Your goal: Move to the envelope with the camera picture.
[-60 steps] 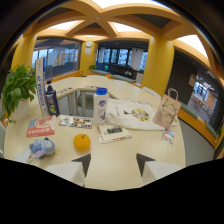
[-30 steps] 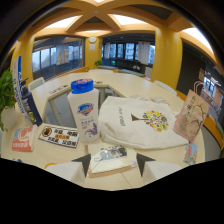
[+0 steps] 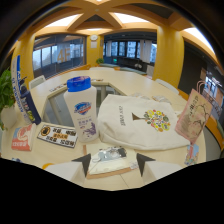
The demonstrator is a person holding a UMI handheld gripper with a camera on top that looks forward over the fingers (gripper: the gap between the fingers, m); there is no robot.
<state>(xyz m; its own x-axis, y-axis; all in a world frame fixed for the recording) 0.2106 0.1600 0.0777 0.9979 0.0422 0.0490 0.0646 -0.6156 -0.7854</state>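
Gripper view, 1 envelope btwn open jaws

The single gripper-mounted wide-angle camera looked forward and slightly downward along both fingers, close above the table, toward distant windows.

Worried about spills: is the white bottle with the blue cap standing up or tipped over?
Upright: the bottle stands on its base on the table, blue cap on top, beside the white bag.
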